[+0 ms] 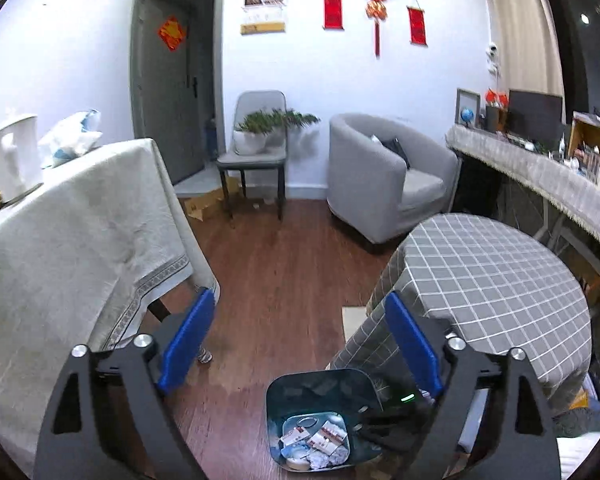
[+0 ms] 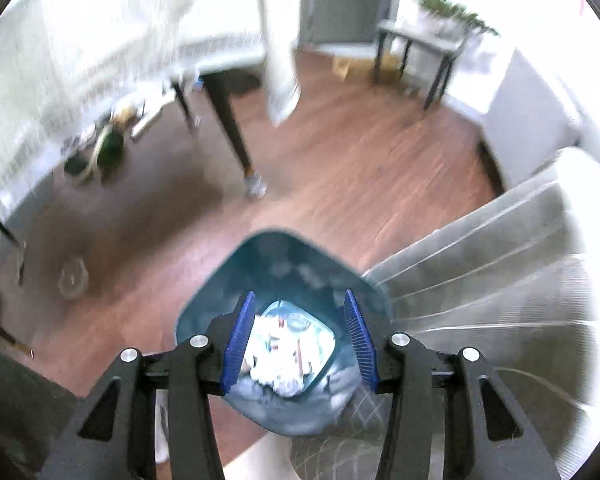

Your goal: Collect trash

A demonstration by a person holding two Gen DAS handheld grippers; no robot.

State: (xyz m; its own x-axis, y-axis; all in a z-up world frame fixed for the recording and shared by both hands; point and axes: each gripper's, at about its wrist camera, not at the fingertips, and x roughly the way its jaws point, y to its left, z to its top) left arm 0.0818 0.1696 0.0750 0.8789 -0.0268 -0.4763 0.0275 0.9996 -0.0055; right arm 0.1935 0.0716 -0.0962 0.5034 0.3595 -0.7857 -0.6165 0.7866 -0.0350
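Note:
A dark teal trash bin (image 1: 356, 384) stands on the wooden floor beside the round checked table (image 1: 500, 280). Crumpled paper and small cartons (image 1: 320, 440) lie in its bottom. My left gripper (image 1: 300, 300) is open and empty, held high above the floor with the bin below it. My right gripper (image 2: 299, 300) is open and empty, directly above the bin's mouth (image 2: 284, 264), with the trash (image 2: 284, 348) visible between its blue pads. The right wrist view is blurred.
A table with a white cloth (image 1: 72, 240) stands at the left, with a white kettle (image 1: 14, 156) on it. A grey chair with a plant (image 1: 256, 144) and a grey armchair (image 1: 380, 176) stand by the far wall. A cluttered desk (image 1: 540, 160) runs along the right.

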